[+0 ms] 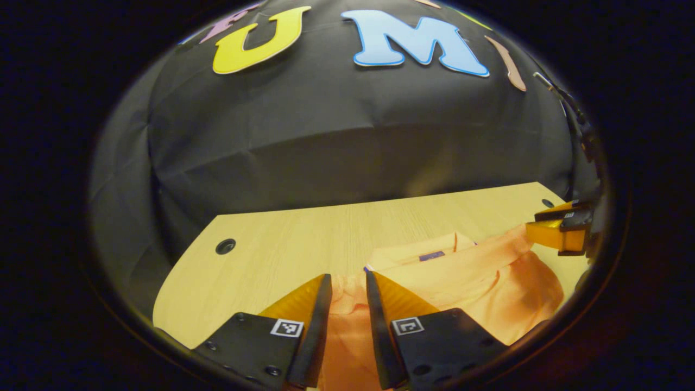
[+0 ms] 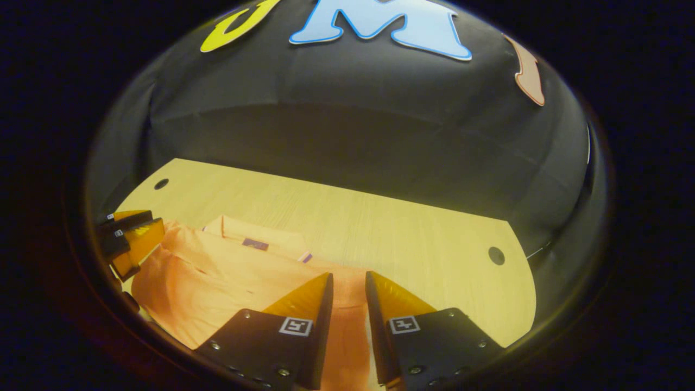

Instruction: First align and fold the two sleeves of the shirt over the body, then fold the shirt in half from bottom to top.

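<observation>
An orange shirt (image 1: 488, 282) lies on the wooden table (image 1: 304, 239), collar and small label (image 1: 431, 255) towards the far side. My left gripper (image 1: 347, 277) is low at the shirt's near left part, its fingers close together with orange cloth pinched between them. The right gripper (image 1: 543, 231) shows at the far right edge of the shirt. In the right gripper view, my right gripper (image 2: 347, 276) is likewise shut on a strip of the shirt (image 2: 217, 271), whose collar (image 2: 255, 241) lies beyond. The left gripper (image 2: 136, 233) is at that view's left edge, against the cloth.
The table (image 2: 380, 228) has round cable holes near its far corners (image 1: 225, 246) (image 2: 496, 255). Black cloth walls stand close behind the table's far edge. Bare wood stretches beyond the collar and out to both sides of the shirt.
</observation>
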Demonstrator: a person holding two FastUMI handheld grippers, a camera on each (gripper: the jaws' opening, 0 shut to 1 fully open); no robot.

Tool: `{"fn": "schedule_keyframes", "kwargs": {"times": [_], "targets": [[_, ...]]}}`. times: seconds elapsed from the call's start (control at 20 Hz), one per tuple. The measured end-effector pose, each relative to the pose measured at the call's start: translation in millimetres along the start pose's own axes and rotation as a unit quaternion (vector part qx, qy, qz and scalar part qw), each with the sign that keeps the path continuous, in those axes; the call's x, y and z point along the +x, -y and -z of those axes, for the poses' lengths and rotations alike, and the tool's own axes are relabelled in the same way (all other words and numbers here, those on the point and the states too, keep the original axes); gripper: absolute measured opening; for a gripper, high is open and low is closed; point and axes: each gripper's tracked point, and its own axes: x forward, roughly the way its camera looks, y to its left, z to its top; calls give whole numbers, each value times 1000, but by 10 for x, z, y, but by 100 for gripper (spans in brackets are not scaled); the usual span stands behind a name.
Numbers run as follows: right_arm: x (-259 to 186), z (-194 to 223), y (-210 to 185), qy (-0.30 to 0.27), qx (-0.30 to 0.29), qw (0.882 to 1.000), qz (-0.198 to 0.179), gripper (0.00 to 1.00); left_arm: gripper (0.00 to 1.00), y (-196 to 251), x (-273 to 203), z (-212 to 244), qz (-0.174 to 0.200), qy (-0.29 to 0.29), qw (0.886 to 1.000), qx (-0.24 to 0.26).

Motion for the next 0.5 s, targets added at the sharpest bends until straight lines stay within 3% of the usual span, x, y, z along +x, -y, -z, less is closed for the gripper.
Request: {"fn": "schedule_keyframes", "kwargs": {"times": [0.05, 0.1, 0.2, 0.3, 0.4, 0.45, 0.5], "targets": [[-24, -17, -12, 5, 1, 1000, -3, 38, 51, -8, -78, 5, -1, 2, 1000, -5], [-116, -34, -28, 10, 1, 1000, -6, 45, 66, -2, -157, -12, 1, 6, 1000, -11], [-253, -74, -34, 24, 0, 1000, -10, 50, 80, 7, -336, -73, 1, 18, 1000, -21], [-436, -113, -57, 40, -2, 999, -17, 67, 80, 21, -530, -149, 1, 33, 999, -23], [-662, -168, -38, 58, -3, 998, -15, 70, 80, 25, -758, -216, -2, 48, 999, -23], [-790, -214, -36, 72, -2, 997, -15, 81, 80, 23, -881, -256, -2, 57, 998, -26], [-910, -237, -36, 86, -1, 996, -13, 83, 83, 33, -999, -298, -3, 65, 997, -30]]}}
